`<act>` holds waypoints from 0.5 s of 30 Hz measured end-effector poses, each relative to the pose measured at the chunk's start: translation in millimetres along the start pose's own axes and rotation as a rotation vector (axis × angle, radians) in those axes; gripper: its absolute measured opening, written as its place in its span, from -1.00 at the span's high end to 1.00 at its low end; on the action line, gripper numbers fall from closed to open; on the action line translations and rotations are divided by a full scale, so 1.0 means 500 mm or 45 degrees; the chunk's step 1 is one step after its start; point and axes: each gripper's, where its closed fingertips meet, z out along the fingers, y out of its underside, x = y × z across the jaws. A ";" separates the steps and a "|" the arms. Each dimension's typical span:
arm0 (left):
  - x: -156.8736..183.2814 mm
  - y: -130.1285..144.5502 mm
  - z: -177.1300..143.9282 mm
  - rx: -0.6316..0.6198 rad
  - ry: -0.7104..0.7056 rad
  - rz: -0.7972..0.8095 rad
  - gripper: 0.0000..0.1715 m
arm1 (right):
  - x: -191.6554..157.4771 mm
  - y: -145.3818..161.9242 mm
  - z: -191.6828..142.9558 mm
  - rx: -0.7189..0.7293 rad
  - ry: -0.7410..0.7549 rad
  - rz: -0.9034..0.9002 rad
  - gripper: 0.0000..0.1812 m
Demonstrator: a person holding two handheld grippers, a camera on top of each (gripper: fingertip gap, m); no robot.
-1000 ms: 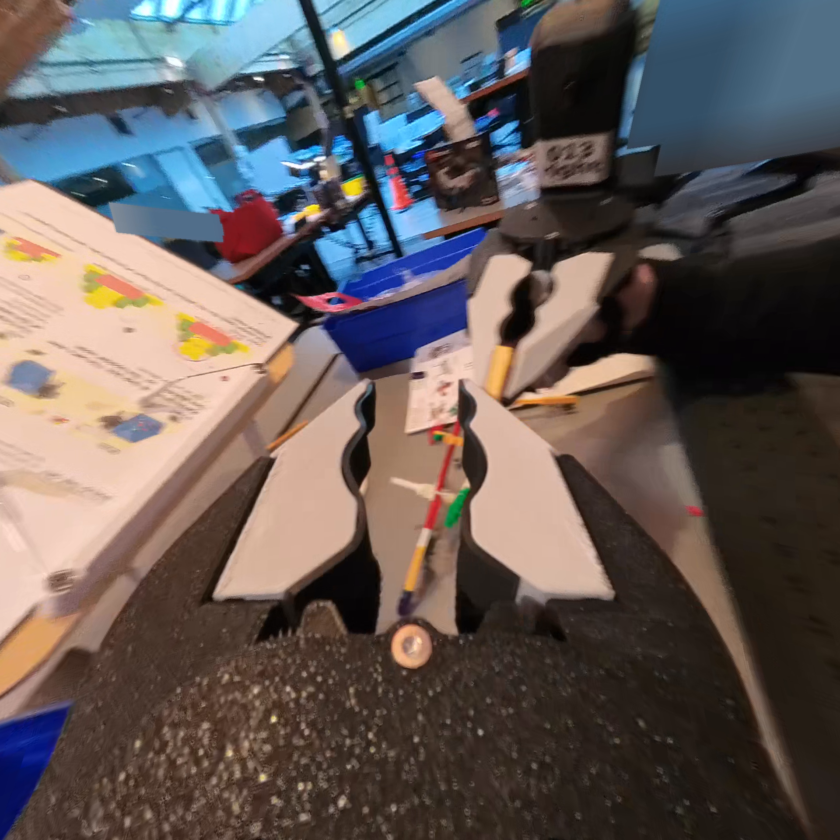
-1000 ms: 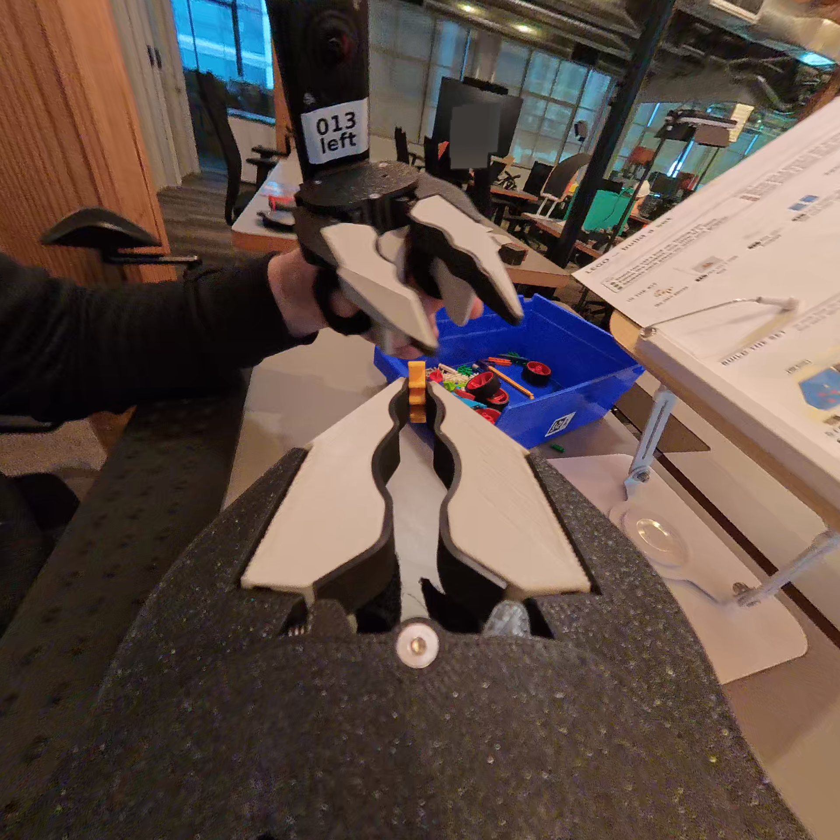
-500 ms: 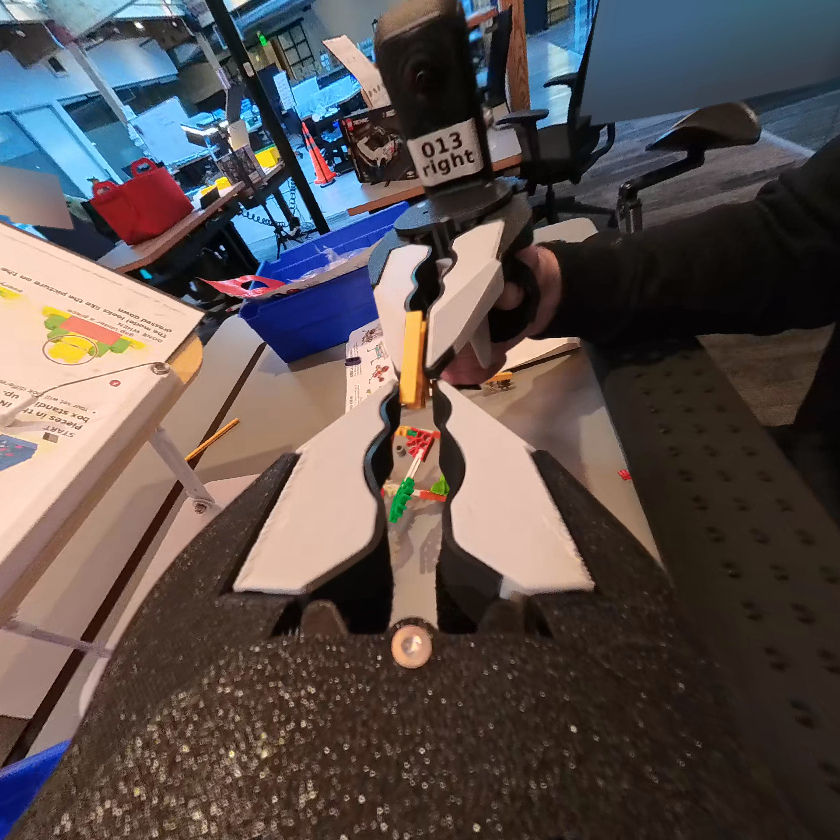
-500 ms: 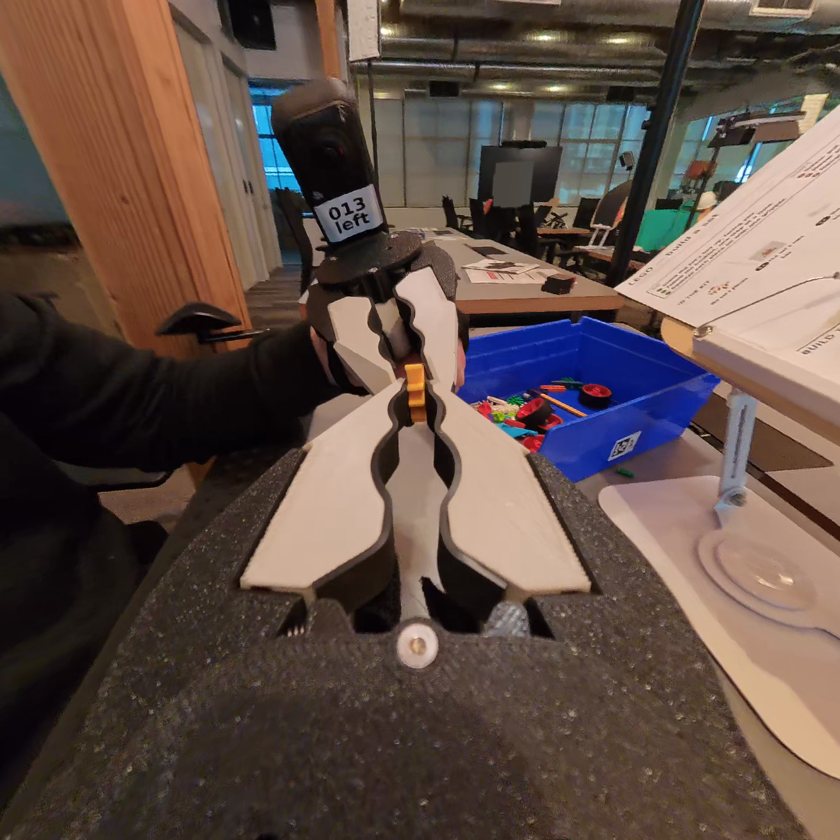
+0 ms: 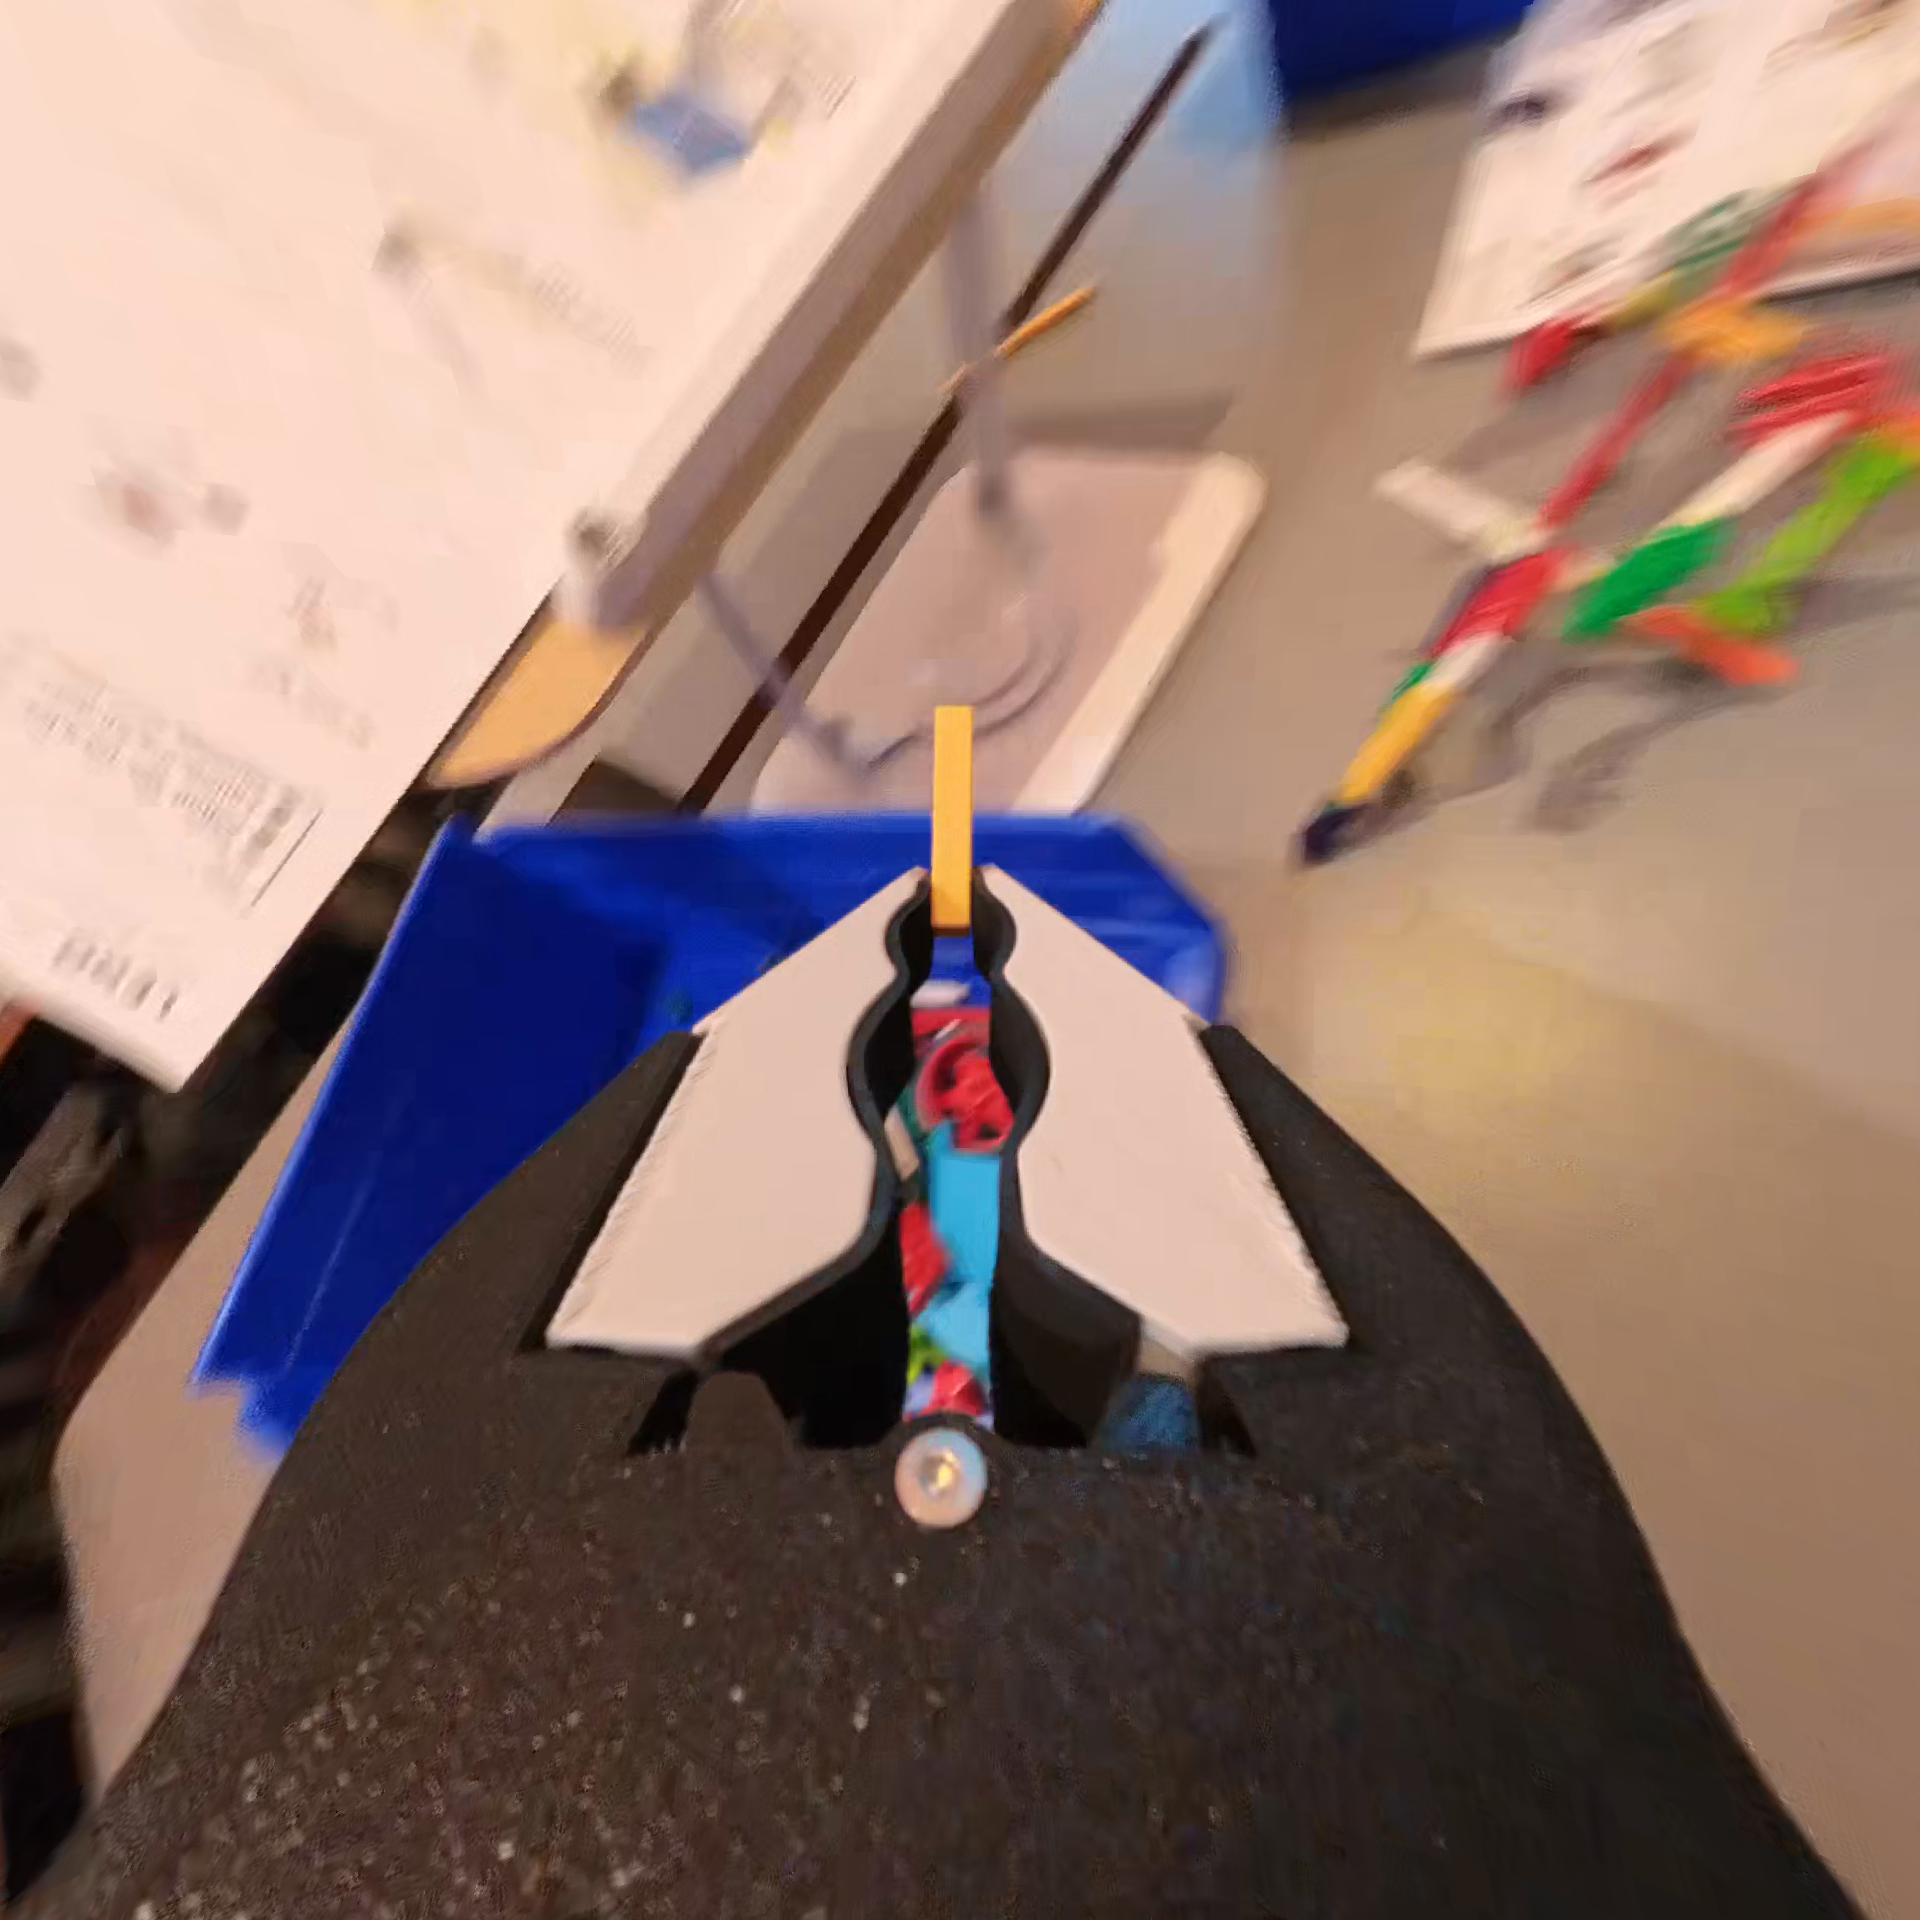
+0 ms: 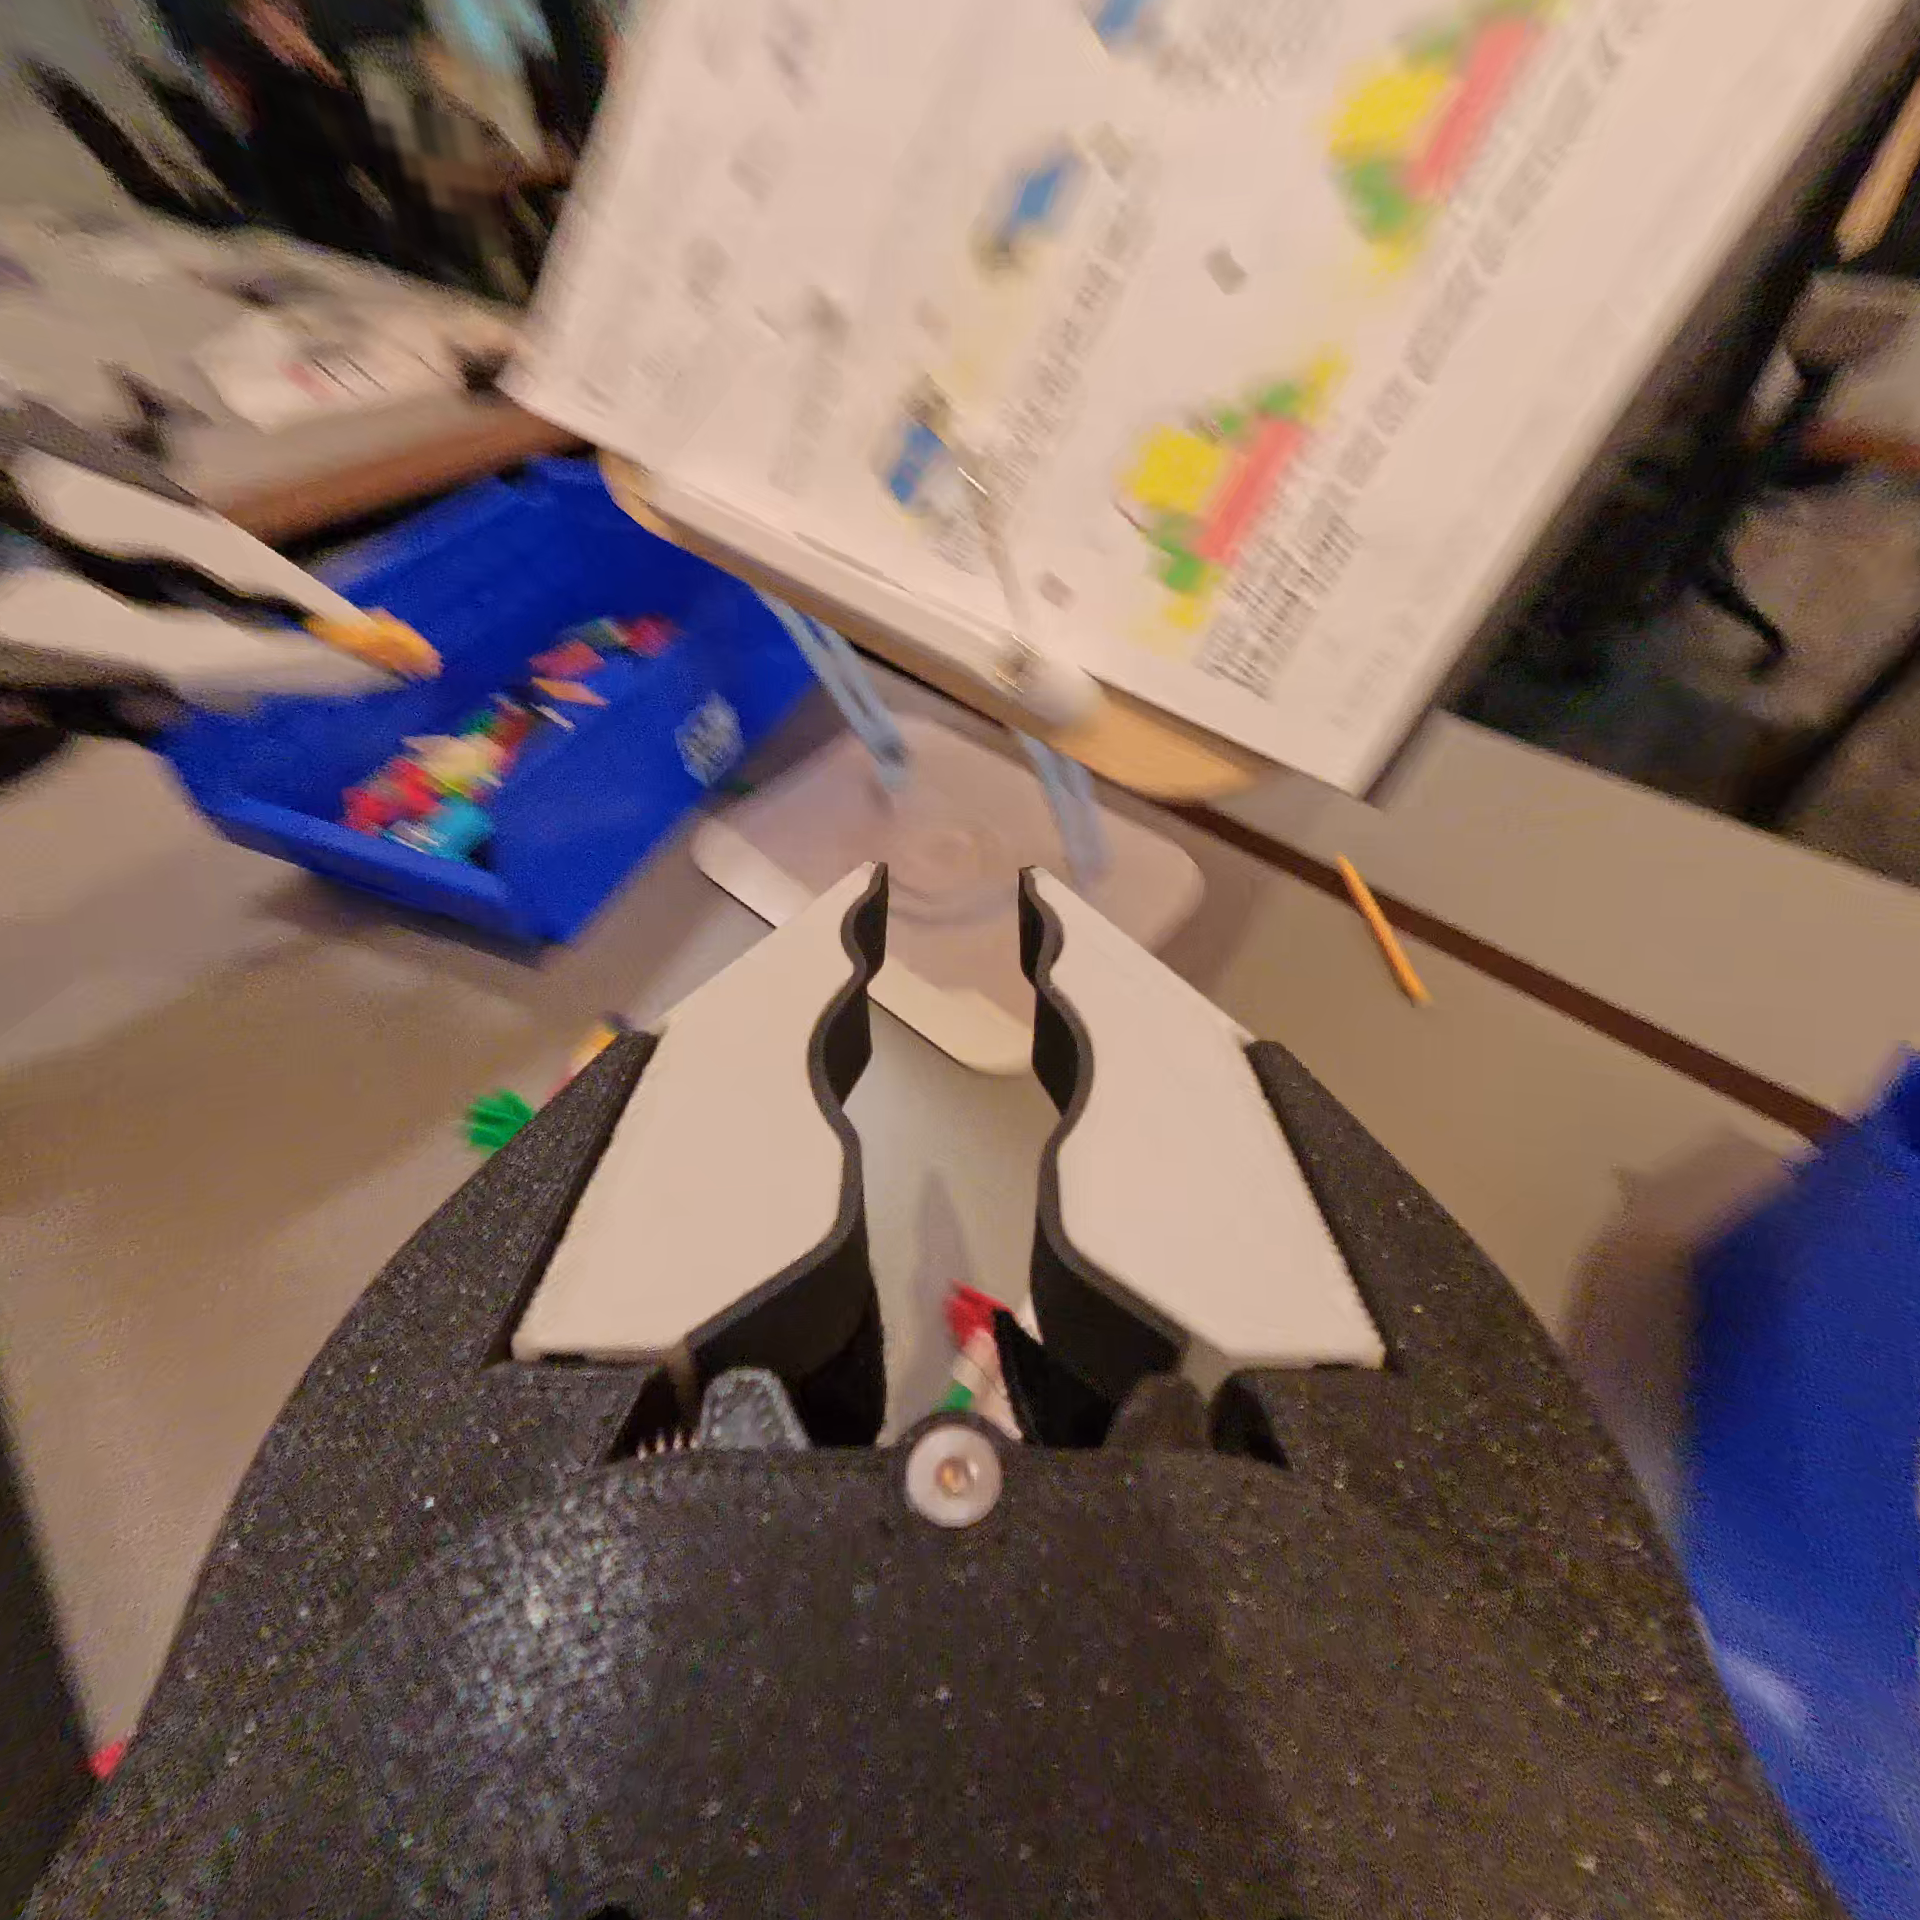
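The left tongs [image 5: 953, 883] are clamped on a thin orange piece [image 5: 953, 800], held above the blue bin [image 5: 436, 1049] at centre frame. The right tongs [image 6: 951, 883] stand apart, empty, over the table [image 6: 208, 1039]. Keeping the grip steady matters, I judge; only the tips pinch it.

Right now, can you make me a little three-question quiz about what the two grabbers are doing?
1. True or false: the left gripper pinches a yellow-orange piece.
2. What is below the left gripper? A) blue bin B) book stand C) bare floor
3. Fill in: the right gripper is ____ and holds nothing.

Key: 1 true. 2 A. 3 open.
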 end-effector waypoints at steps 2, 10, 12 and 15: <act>-0.048 0.061 0.019 -0.141 -0.108 -0.095 0.82 | 0.076 0.059 0.024 -0.258 0.095 0.012 0.61; -0.091 0.096 0.020 -0.201 -0.215 -0.227 0.32 | 0.262 0.171 0.191 -0.627 0.314 -0.023 0.61; -0.092 0.094 0.019 -0.203 -0.230 -0.203 0.33 | 0.312 0.198 0.223 -0.651 0.381 -0.010 0.63; -0.090 0.087 0.022 -0.187 -0.229 -0.190 0.36 | 0.364 0.193 0.261 -0.571 0.428 0.026 0.68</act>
